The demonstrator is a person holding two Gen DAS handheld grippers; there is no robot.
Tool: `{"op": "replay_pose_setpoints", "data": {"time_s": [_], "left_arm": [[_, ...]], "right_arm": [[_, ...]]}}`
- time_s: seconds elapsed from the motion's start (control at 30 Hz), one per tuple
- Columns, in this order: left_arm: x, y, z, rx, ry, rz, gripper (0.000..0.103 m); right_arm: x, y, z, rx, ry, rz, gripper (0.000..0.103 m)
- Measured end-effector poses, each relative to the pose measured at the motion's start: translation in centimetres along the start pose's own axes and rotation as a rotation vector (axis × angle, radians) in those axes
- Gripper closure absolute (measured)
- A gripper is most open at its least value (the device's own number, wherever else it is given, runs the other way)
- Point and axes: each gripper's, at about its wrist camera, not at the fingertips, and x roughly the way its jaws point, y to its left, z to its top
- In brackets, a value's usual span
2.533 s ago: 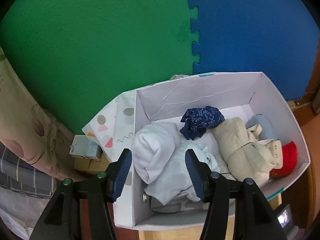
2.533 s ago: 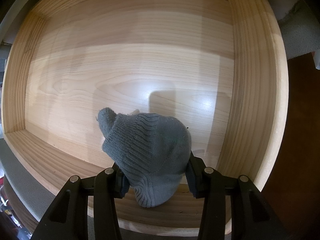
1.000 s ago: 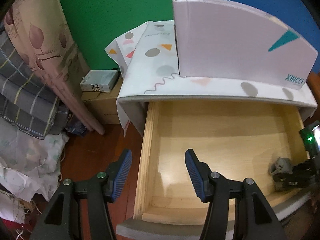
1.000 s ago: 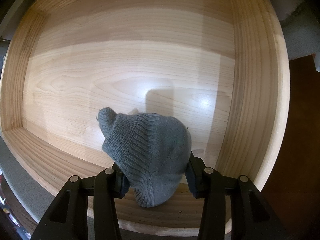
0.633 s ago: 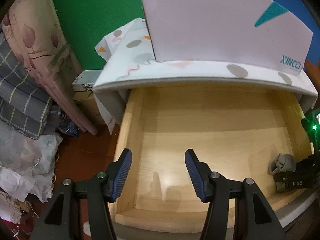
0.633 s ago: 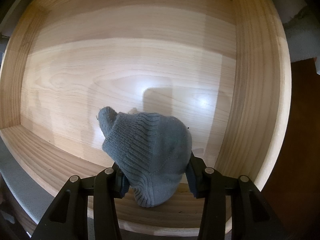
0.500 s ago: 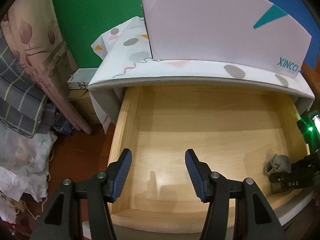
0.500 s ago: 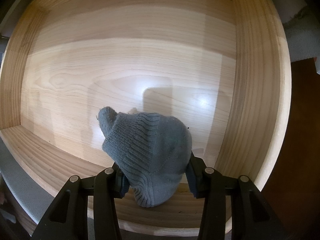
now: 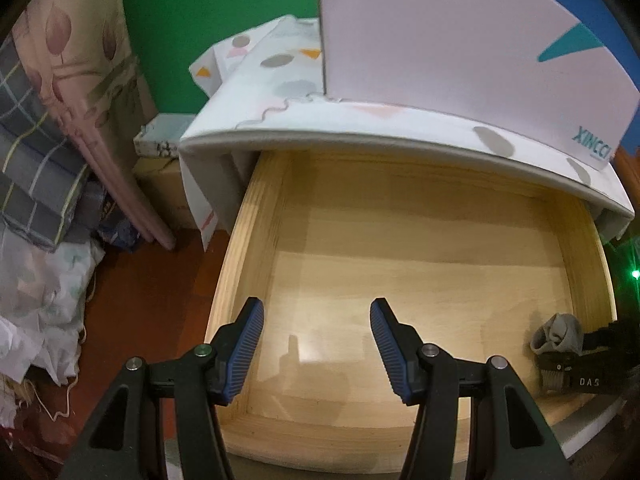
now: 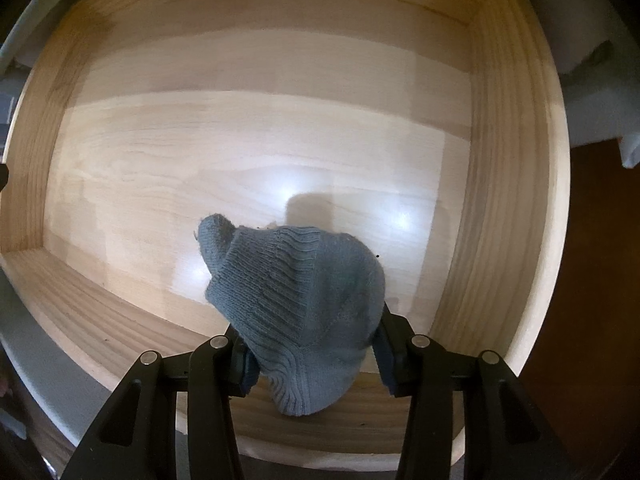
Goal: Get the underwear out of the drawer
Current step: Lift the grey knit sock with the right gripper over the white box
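Right wrist view looks straight down into a pale wooden drawer (image 10: 280,152), where the right gripper (image 10: 312,354) is clamped on a grey ribbed knit garment (image 10: 296,304) (it looks more like a sock than underwear, though the frames do not settle that). The cloth bulges up between the two black fingers and hides most of their pads; its pointed end sticks out toward the left over the drawer floor. The garment sits in the near right corner of the drawer, close to the front wall and not far from the right side wall. Whether it rests on the floor or is lifted clear of it cannot be told.

Left wrist view shows the left gripper (image 9: 316,350) with its blue-padded fingers (image 9: 246,350) spread apart and nothing between them, hanging over the near left part of the same drawer (image 9: 400,248). At the far right of that picture the grey garment (image 9: 558,332) appears again, pinched in the right gripper (image 9: 576,360). Above the drawer a white patterned cloth (image 9: 280,92) covers the cabinet top, and a white box (image 9: 460,48) with teal lettering stands on it. Folded bedding (image 9: 44,128) is stacked at the left beside the cabinet.
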Motion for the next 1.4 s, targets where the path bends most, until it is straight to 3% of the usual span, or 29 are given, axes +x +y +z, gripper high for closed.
{"op": "replay_pose_setpoints", "data": {"time_s": [0.5, 0.97, 1.4], "left_arm": [[-0.6, -1.0, -0.1, 0.046, -0.036, 0.010, 0.046], [-1.0, 0.1, -0.7, -0.016, -0.010, -0.026, 0.046], [-3.8, -0.2, -2.6, 0.028, -0.065, 0.008, 0.046]], "right_arm": [[-4.9, 0.8, -2.3, 0.012, -0.238, -0.086, 0.060], [-10.1, 1.6, -5.8, 0.017, -0.381, -0.064, 0.060], [-16.5, 0.3, -5.2, 0.010, -0.491, 0.029, 0.060]]}}
